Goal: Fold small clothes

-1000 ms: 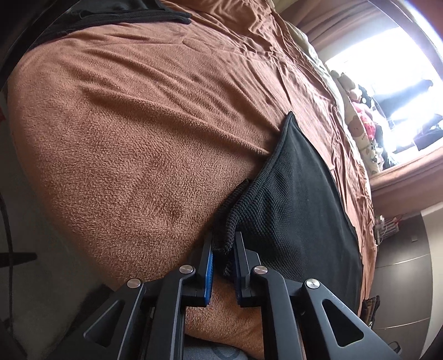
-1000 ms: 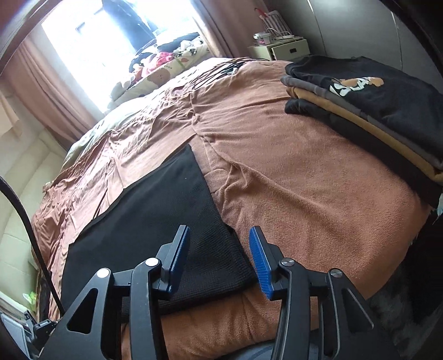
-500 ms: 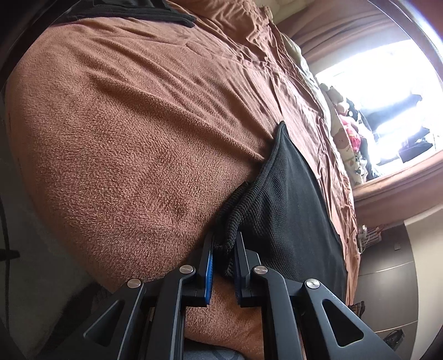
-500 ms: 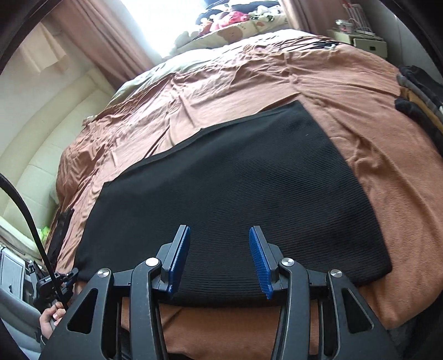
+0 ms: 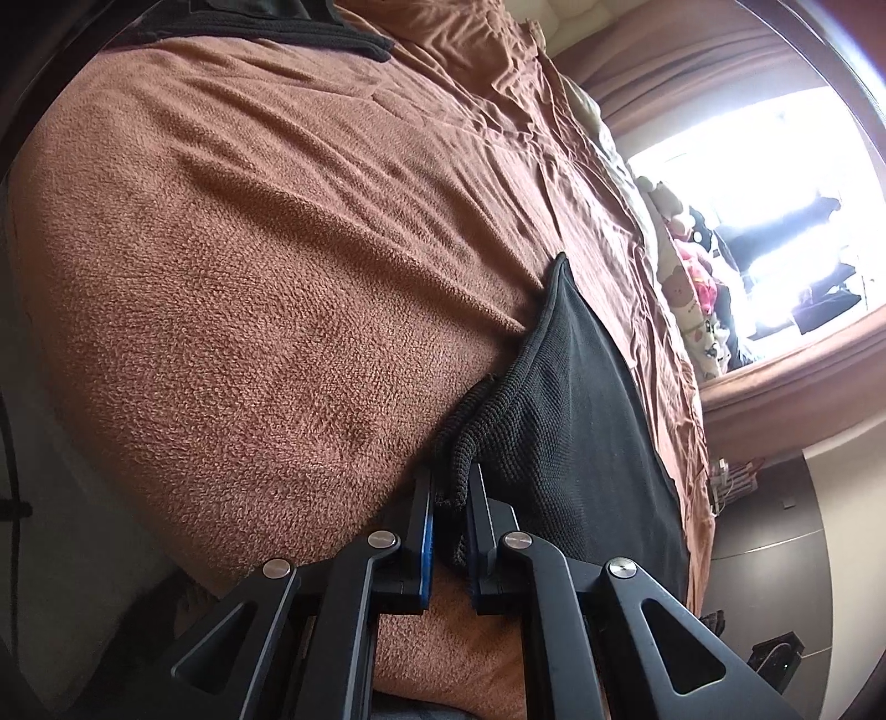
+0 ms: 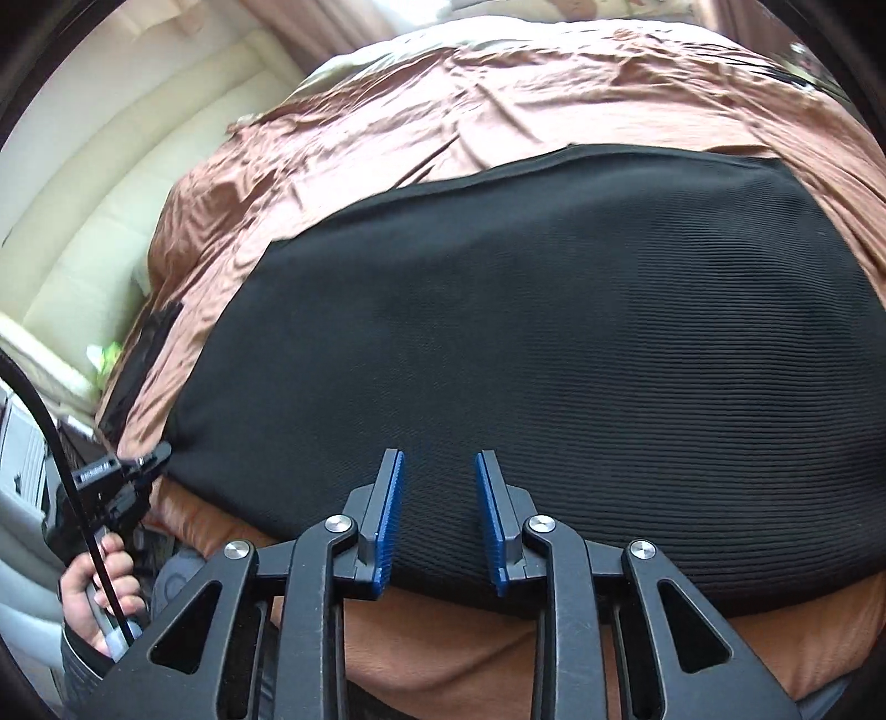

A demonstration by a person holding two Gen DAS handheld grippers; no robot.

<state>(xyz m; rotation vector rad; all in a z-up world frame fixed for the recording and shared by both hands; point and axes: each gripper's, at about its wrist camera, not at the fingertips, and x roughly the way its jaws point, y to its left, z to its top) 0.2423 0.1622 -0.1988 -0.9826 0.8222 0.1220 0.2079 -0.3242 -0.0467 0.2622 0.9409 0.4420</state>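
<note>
A black ribbed knit cloth (image 6: 526,332) lies flat on the brown bed cover (image 5: 249,277). My left gripper (image 5: 449,498) is shut on one bunched corner of that cloth (image 5: 581,421), at the bed's near edge. In the right wrist view this left gripper (image 6: 149,459) shows at the cloth's left corner, held by a hand (image 6: 99,587). My right gripper (image 6: 440,465) hangs over the middle of the cloth's near edge. Its jaws are closing, with flat cloth under the gap and neither blue pad pressing on it.
Dark folded clothes (image 5: 266,27) lie at the far end of the bed in the left wrist view. Plush toys (image 5: 686,266) sit by the bright window. A cream padded headboard (image 6: 111,183) stands behind the bed, and a black cable (image 6: 55,443) runs past the hand.
My right gripper has swung left across the bed, from beside the cloth's corner to its near edge, and its jaws have narrowed. The folded stack has left its view. The left gripper keeps its hold.
</note>
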